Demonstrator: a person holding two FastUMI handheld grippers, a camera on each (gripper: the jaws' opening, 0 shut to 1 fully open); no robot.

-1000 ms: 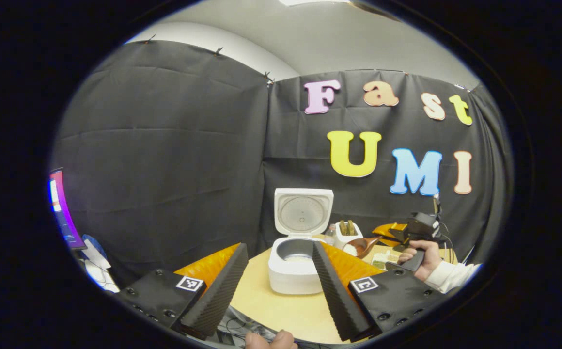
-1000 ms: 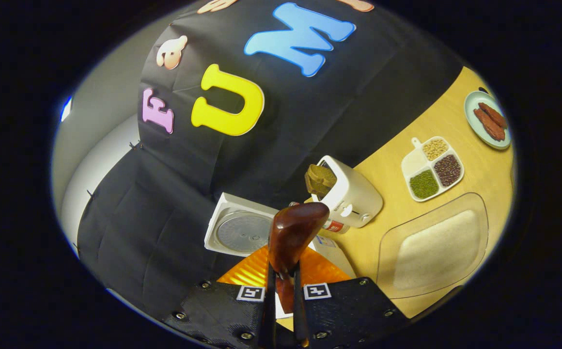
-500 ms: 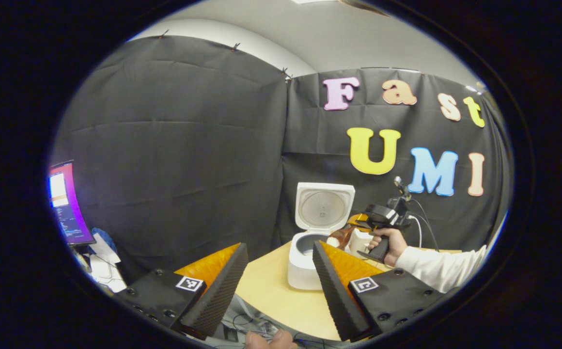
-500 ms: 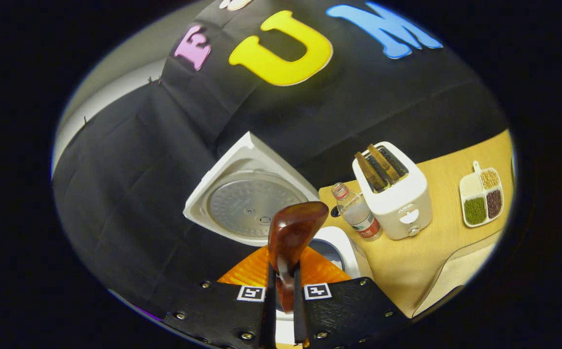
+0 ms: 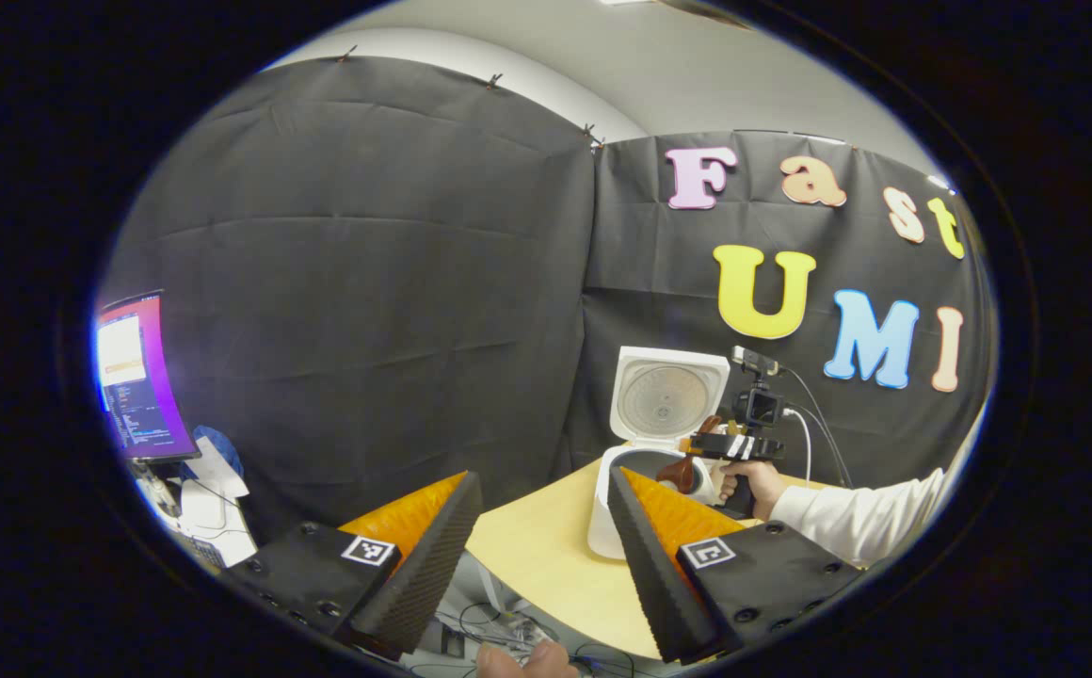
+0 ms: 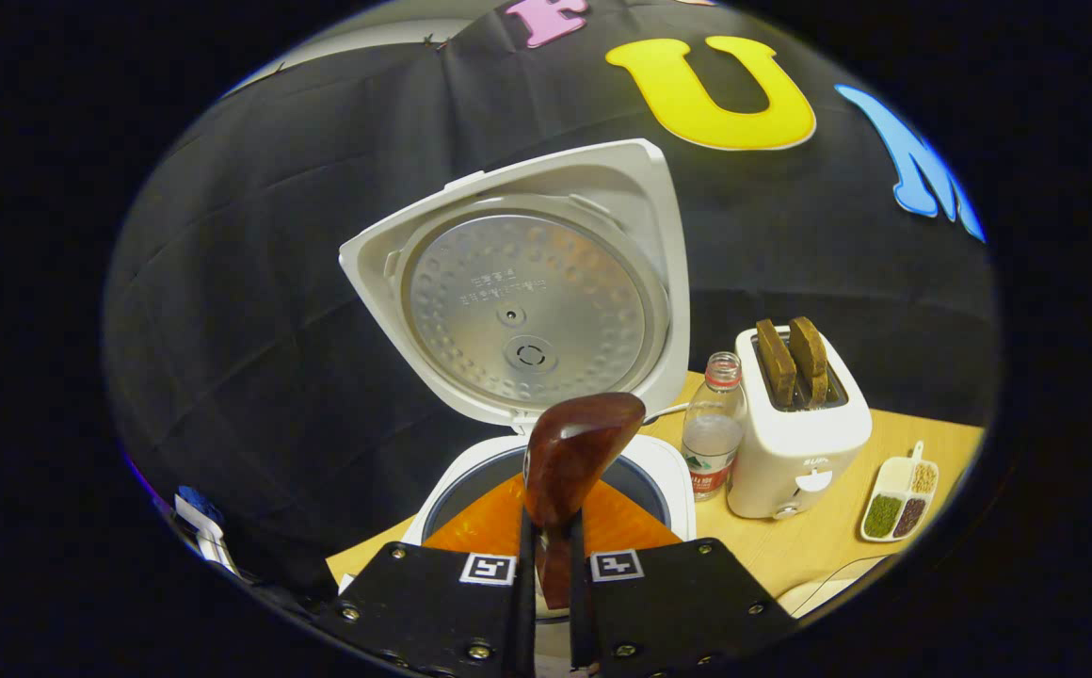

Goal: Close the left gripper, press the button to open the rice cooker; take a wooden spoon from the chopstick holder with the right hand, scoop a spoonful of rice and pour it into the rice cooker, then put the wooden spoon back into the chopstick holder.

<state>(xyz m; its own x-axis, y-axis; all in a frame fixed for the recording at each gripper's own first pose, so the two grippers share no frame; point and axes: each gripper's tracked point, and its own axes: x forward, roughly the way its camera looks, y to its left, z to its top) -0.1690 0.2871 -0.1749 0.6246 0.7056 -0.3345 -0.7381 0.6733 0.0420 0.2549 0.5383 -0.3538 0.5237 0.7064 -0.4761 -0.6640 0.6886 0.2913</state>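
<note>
The white rice cooker (image 6: 527,292) stands with its lid up, and the inner pot's rim (image 6: 471,471) lies just below my right gripper (image 6: 551,541). That gripper is shut on the handle of the brown wooden spoon (image 6: 574,452), whose bowl points forward over the pot with its back toward the camera. I cannot see whether rice lies in it. In the left gripper view the rice cooker (image 5: 664,405) is farther off at the right, with a hand holding the right gripper (image 5: 730,444) and the spoon (image 5: 682,471) tilted over the pot. My left gripper (image 5: 538,527) is open and holds nothing.
Right of the cooker stand a water bottle (image 6: 711,428) and a white toaster (image 6: 800,424) with two slices. A divided dish of beans (image 6: 899,504) lies on the wooden table (image 6: 791,546). A lit monitor (image 5: 136,377) and clutter sit off the table's left.
My right gripper has carried the spoon left, from beside the toaster to over the open cooker's pot. The left gripper view has swung left, so the cooker now sits farther right.
</note>
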